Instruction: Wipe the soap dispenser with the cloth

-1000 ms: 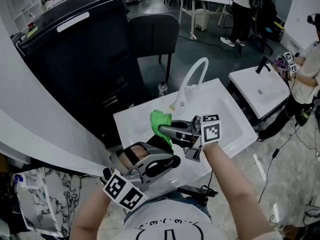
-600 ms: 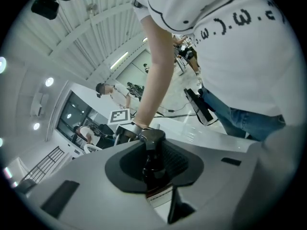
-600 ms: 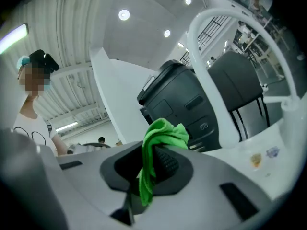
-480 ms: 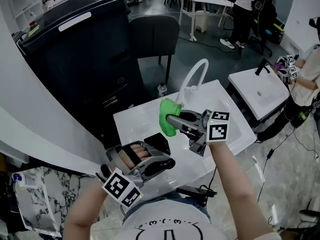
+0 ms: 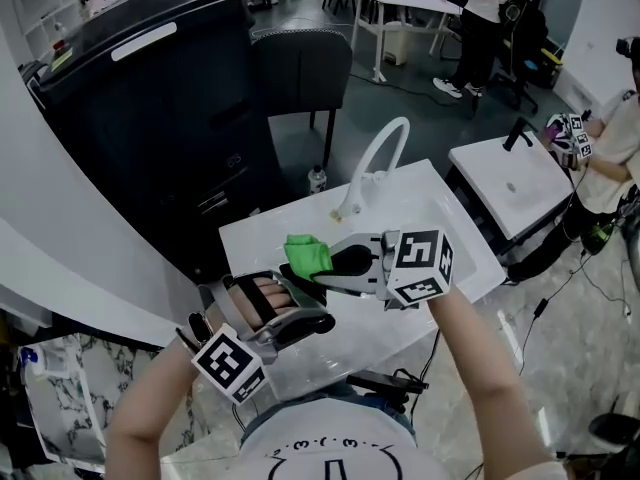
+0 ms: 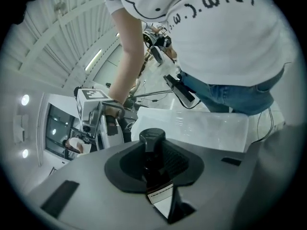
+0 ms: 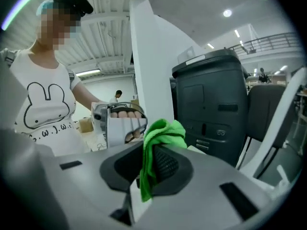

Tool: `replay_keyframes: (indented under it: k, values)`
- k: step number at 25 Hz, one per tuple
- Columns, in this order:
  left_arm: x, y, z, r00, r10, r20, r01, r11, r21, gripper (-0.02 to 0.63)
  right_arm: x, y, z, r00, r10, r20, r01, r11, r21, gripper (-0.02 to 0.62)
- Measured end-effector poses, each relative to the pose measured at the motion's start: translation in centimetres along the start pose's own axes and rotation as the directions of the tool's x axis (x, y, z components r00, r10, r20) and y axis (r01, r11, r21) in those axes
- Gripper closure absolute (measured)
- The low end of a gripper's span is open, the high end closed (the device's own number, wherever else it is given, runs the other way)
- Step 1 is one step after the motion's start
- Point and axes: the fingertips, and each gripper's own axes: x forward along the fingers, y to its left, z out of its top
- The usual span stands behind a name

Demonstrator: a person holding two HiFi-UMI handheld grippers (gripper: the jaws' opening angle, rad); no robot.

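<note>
The soap dispenser [image 6: 152,139] is a black pump bottle with a white label, and my left gripper [image 6: 154,164] is shut on it. In the head view this left gripper [image 5: 300,318] is at the lower left over the sink counter, with the dispenser [image 5: 300,294] at its tip. My right gripper [image 5: 328,266] is shut on a bright green cloth [image 5: 306,252], which is right beside the dispenser's top. Whether they touch I cannot tell. In the right gripper view the cloth [image 7: 163,131] bunches between the pads of that gripper [image 7: 153,166] and hangs down, with the left gripper [image 7: 120,123] just behind it.
Both grippers are over a white sink counter [image 5: 440,223] with a tall curved white faucet [image 5: 375,163]. A black cabinet [image 5: 150,98] and a dark chair [image 5: 300,68] stand behind. A second white sink [image 5: 510,183] is to the right, where other people stand.
My right gripper swung out toward the faucet with the cloth, then came back left to the dispenser and rolled over. The left gripper sank a little and rolled, still holding the dispenser.
</note>
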Motion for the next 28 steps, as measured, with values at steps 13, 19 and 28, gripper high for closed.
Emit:
replay_keyframes:
  k: [13, 19, 28]
  values:
    - [-0.2, -2.0, 0.0, 0.999, -0.037, -0.010, 0.037, 0.999, 0.009, 0.505, 3.1, -2.8, -4.2, 0.988, -0.027, -0.154, 0.042, 0.995, 0.090, 0.548]
    - [0.0, -2.2, 0.3, 0.999, -0.049, -0.001, 0.049, 0.999, -0.012, 0.506, 4.0, -4.5, -5.9, 0.966, -0.091, -0.240, 0.105, 0.993, 0.048, 0.548]
    - [0.0, -2.5, -0.1, 0.999, -0.045, -0.020, 0.045, 0.999, 0.010, 0.508, 2.3, -2.0, -1.6, 0.997, -0.004, -0.073, 0.010, 0.996, 0.089, 0.549]
